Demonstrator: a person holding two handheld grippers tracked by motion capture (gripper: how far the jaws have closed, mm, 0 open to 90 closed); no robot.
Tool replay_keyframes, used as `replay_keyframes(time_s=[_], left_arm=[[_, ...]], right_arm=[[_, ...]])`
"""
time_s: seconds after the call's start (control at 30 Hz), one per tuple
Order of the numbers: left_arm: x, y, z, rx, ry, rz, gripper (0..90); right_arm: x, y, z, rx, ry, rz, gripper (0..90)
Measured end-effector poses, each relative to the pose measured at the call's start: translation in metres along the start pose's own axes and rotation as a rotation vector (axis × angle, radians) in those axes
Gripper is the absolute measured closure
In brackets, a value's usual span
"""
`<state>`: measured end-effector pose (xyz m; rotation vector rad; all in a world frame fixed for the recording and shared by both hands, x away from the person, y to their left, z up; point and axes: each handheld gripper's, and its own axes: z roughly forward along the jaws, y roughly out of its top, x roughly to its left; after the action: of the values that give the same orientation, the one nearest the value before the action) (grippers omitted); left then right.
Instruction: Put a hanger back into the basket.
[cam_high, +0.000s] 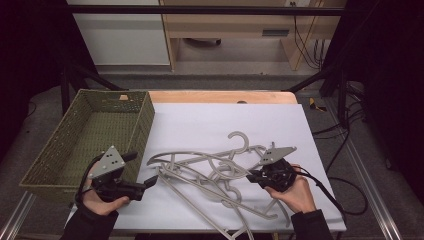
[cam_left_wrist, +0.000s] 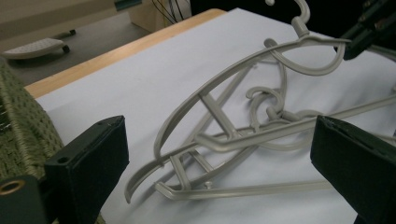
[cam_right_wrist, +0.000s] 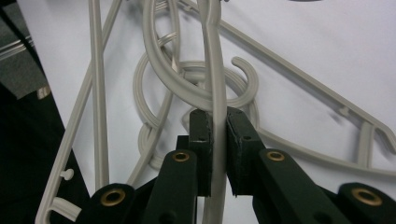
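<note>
On the white-covered counter (cam_high: 200, 120), right tongs (cam_right_wrist: 218, 122) sit clamped on one grey hanger (cam_right_wrist: 215, 70) in a tangled pile; left tongs (cam_left_wrist: 210, 154), spread apart nearby, should pin the rest before lifting toward the green basket (cam_high: 60, 150).

Hangers (cam_high: 215, 175): grey-beige moulded plastic, smooth, dull satin sheen. Basket (cam_high: 145, 117): olive woven fibre, coarse and rough-textured. Counter (cam_high: 220, 96): pale wood edge, smooth; top covered by white matt sheet (cam_high: 210, 122), slightly wrinkled, cloth or paper unclear. Right gripper (cam_right_wrist: 218, 123): matt black jaws, faintly pitted, brass-coloured metal rivets. Left gripper (cam_left_wrist: 219, 158): same matt black jaws.
</note>
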<state>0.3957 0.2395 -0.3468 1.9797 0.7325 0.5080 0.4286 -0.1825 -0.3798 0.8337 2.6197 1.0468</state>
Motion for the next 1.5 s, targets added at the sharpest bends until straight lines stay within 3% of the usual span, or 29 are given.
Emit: replay_keyframes(time_s=[0.13, 0.17, 0.27, 0.6, 0.8, 0.83, 1.03, 1.37, 1.5], left_arm=[[-0.004, 0.003, 0.010, 0.042, -0.014, 0.034, 4.7], [-0.005, 0.005, 0.015, 0.068, -0.018, 0.057, 6.1], [-0.009, 0.007, 0.023, 0.110, -0.040, 0.086, 9.0], [-0.026, 0.013, 0.047, 0.235, -0.109, 0.174, 17.7], [-0.031, 0.013, 0.057, 0.286, -0.129, 0.226, 32.7], [-0.033, 0.013, 0.061, 0.296, -0.129, 0.247, 32.7], [-0.043, 0.009, 0.074, 0.351, -0.126, 0.329, 52.4], [-0.049, 0.005, 0.081, 0.367, -0.102, 0.355, 73.6], [-0.051, 0.004, 0.080, 0.372, -0.096, 0.356, 74.6]], right_arm=[[0.002, 0.007, 0.004, 0.015, 0.022, -0.041, 82.1], [0.004, 0.011, 0.008, 0.020, 0.054, -0.068, 82.1], [0.007, 0.015, 0.011, 0.022, 0.080, -0.097, 82.1], [0.020, 0.024, 0.014, 0.062, 0.138, -0.167, 82.1], [0.022, 0.023, 0.016, 0.079, 0.155, -0.177, 82.1], [0.022, 0.023, 0.017, 0.079, 0.158, -0.178, 82.1], [0.024, 0.023, 0.019, 0.090, 0.175, -0.190, 82.1], [0.025, 0.022, 0.021, 0.104, 0.183, -0.210, 82.1], [0.025, 0.021, 0.022, 0.096, 0.190, -0.224, 81.9]])
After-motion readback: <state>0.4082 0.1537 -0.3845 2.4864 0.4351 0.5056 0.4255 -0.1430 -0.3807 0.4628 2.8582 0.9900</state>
